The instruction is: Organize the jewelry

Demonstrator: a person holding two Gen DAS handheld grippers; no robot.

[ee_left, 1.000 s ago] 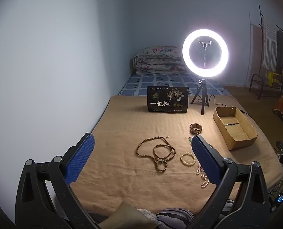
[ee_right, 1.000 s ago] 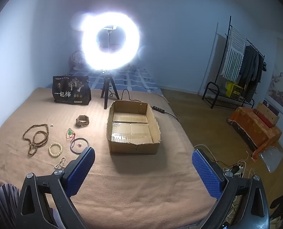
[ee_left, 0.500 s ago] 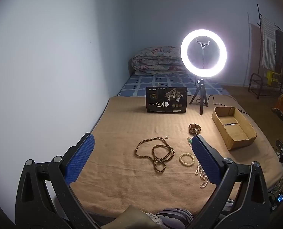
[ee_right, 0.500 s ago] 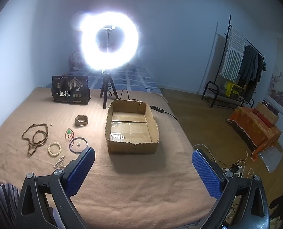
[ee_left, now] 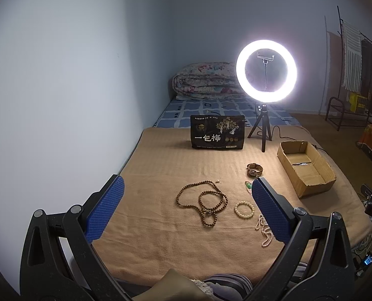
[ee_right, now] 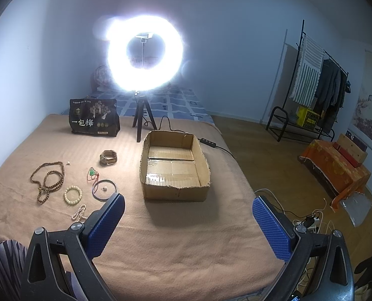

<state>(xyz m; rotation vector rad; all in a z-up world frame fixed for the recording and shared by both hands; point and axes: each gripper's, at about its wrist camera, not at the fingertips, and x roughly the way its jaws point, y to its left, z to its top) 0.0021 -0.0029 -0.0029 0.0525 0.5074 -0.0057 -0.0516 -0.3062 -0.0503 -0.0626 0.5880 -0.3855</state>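
Observation:
Jewelry lies on a tan blanket [ee_left: 161, 170]: a long brown bead necklace [ee_left: 203, 202] [ee_right: 48, 179], a white bead bracelet [ee_left: 244, 209] [ee_right: 73, 194], a pearl strand [ee_left: 264, 230] [ee_right: 78, 213], a green pendant [ee_right: 92, 171], a watch [ee_left: 254, 169] [ee_right: 108, 157] and a dark bangle [ee_right: 104, 187]. An empty cardboard box [ee_right: 174, 165] [ee_left: 305, 168] stands to their right. My left gripper [ee_left: 186, 210] is open above the necklace area. My right gripper [ee_right: 186, 228] is open in front of the box. Both are empty.
A lit ring light on a tripod [ee_left: 266, 70] [ee_right: 144, 55] and a black bag [ee_left: 217, 132] [ee_right: 93, 121] stand at the back. A folded quilt [ee_left: 206, 81] lies beyond. A clothes rack [ee_right: 311, 82] and cables [ee_right: 308, 222] are on the floor at right.
Both views have shifted slightly; the scene sits a little further left in each. Nothing on the blanket has moved and both grippers stay open.

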